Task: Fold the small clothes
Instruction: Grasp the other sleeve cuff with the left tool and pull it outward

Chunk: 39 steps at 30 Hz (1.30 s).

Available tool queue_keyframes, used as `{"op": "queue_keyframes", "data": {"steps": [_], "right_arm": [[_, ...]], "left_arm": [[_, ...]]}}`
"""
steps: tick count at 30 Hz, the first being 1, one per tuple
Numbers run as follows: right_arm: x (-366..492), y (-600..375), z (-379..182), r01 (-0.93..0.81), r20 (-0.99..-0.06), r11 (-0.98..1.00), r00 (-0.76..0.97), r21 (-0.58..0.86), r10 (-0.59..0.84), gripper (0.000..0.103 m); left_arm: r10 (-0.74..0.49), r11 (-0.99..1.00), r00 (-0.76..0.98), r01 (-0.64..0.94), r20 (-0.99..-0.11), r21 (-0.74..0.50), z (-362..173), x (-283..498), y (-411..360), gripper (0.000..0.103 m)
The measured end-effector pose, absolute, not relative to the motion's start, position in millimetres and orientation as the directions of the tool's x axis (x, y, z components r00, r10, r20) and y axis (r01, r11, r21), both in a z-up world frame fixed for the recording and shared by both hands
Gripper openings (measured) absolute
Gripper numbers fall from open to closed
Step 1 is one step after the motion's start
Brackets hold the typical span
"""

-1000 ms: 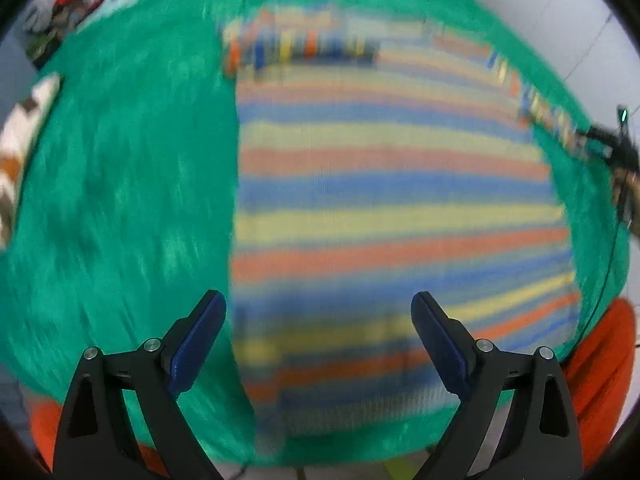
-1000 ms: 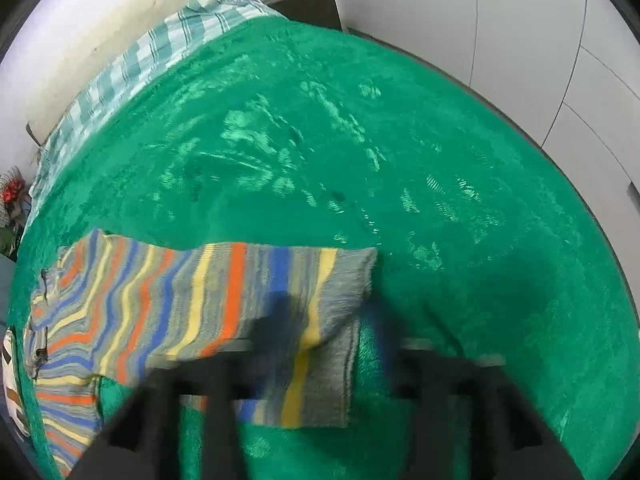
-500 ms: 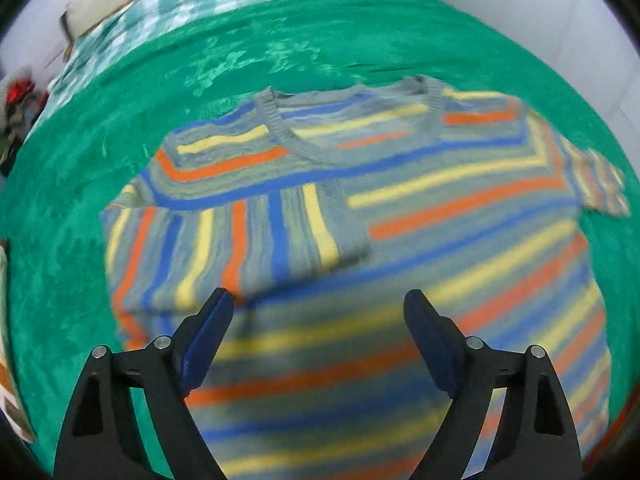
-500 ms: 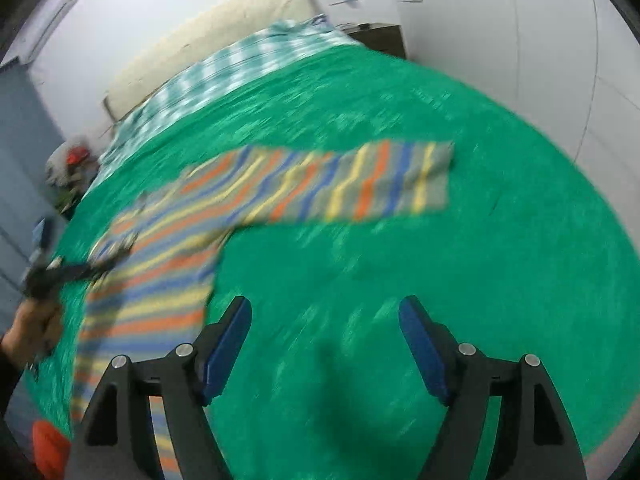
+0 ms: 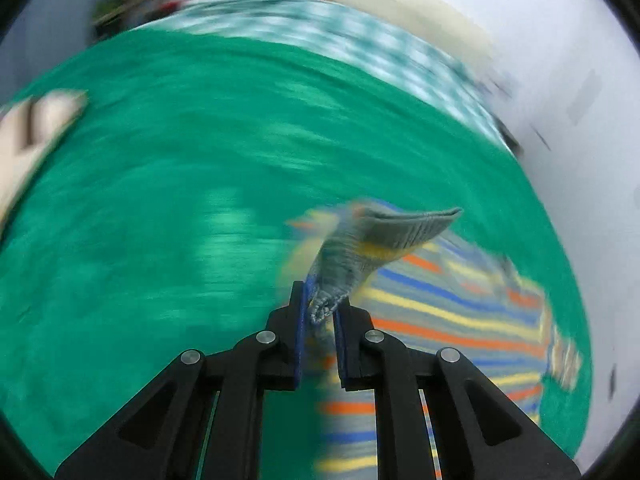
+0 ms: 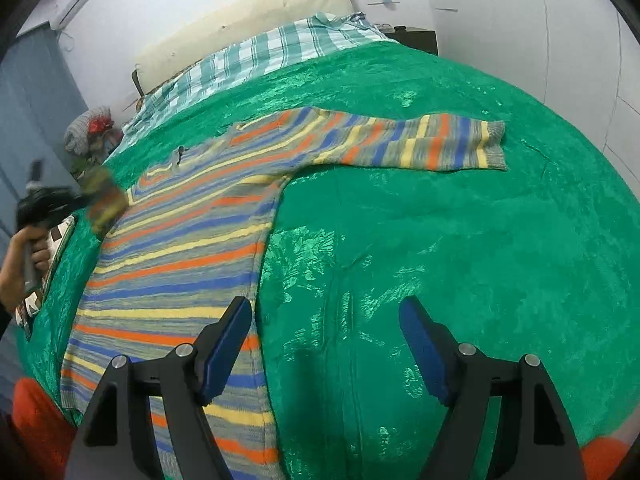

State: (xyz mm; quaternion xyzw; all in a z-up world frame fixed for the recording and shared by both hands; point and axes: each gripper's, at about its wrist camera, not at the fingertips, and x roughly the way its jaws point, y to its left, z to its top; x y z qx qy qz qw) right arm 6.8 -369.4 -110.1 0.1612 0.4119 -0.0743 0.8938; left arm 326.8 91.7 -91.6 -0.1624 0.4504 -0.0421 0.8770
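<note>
A striped sweater (image 6: 180,248) lies spread on a green blanket (image 6: 440,240) that covers a bed. Half a second ago the left gripper (image 5: 320,312) hung wide over the sweater's chest with nothing between its jaws; now the jaws are closing, pinched on a grey ribbed cuff (image 5: 384,236) of one sleeve, and the cuff stands lifted off the blanket while the rest of the sweater trails away to the lower right. This looks like the start of folding that sleeve in across the body. The right gripper (image 6: 324,344) has settled low near the sweater's hem edge, its jaws wide apart and empty, one blue pad over the striped knit and the other over bare blanket. The far sleeve (image 6: 420,144) lies flat and stretched out to the right, untouched. The left view is heavily smeared by motion, so the blanket, a checked sheet (image 6: 260,56) and a pale shape at the left edge cannot be read clearly there. In the right view the left gripper shows only as a blur at the far left, beside a hand (image 6: 20,260) cut off by the frame. How much cloth sits between the left pads cannot be told.
</note>
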Motion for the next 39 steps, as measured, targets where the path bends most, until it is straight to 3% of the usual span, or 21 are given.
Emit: {"op": "queue_keyframes", "data": {"steps": [3, 6, 8, 10, 12, 15, 16, 17, 18, 19, 20, 24, 36, 39], "right_arm": [[12, -368, -114, 0.255, -0.767, 0.939, 0.641, 0.23, 0.014, 0.076], [16, -363, -117, 0.242, -0.777, 0.945, 0.629, 0.22, 0.019, 0.076], [15, -359, -117, 0.235, -0.78, 0.95, 0.626, 0.207, 0.015, 0.076], [13, -356, -115, 0.228, -0.78, 0.954, 0.626, 0.193, 0.008, 0.076], [14, -353, -115, 0.222, -0.781, 0.959, 0.625, 0.177, -0.001, 0.076], [16, -350, -118, 0.213, -0.789, 0.963, 0.615, 0.163, -0.002, 0.076], [17, -349, -119, 0.211, -0.791, 0.964, 0.612, 0.161, -0.002, 0.076], [17, -348, -120, 0.209, -0.792, 0.965, 0.61, 0.157, -0.004, 0.076], [18, -348, -120, 0.207, -0.792, 0.967, 0.61, 0.151, -0.007, 0.076], [18, -347, -120, 0.208, -0.793, 0.968, 0.61, 0.144, -0.013, 0.076], [18, -348, -120, 0.21, -0.792, 0.968, 0.61, 0.139, -0.018, 0.076], [16, -354, -120, 0.242, -0.796, 0.961, 0.604, 0.132, -0.043, 0.076], [15, -366, -125, 0.285, -0.806, 0.947, 0.59, 0.145, -0.054, 0.076], [14, -373, -125, 0.306, -0.812, 0.937, 0.582, 0.169, -0.043, 0.076]], "left_arm": [[-0.119, 0.921, 0.554, -0.249, -0.824, -0.3, -115, 320, 165, 0.011], [-0.135, 0.877, 0.482, -0.348, -0.865, -0.331, -150, 318, 201, 0.021], [-0.204, 0.804, 0.51, -0.4, -0.835, -0.441, -163, 308, 221, 0.068], [-0.225, 0.716, 0.578, -0.447, -0.784, -0.536, -171, 295, 235, 0.085], [-0.266, 0.662, 0.613, -0.445, -0.744, -0.603, -177, 293, 239, 0.086], [-0.265, 0.674, 0.603, -0.441, -0.752, -0.592, -183, 304, 236, 0.087], [-0.252, 0.683, 0.603, -0.444, -0.757, -0.58, -182, 306, 234, 0.085], [-0.236, 0.689, 0.609, -0.445, -0.757, -0.573, -182, 306, 235, 0.067], [-0.24, 0.696, 0.608, -0.435, -0.756, -0.571, -181, 309, 232, 0.04], [-0.246, 0.713, 0.577, -0.436, -0.779, -0.549, -183, 313, 229, 0.007], [-0.227, 0.734, 0.554, -0.443, -0.801, -0.514, -179, 314, 231, 0.003], [-0.037, 0.773, 0.533, -0.521, -0.846, -0.362, -174, 309, 244, 0.0], [0.052, 0.821, 0.475, -0.522, -0.879, -0.233, -185, 314, 247, 0.001], [0.062, 0.844, 0.464, -0.496, -0.884, -0.201, -180, 322, 241, 0.011]]}}
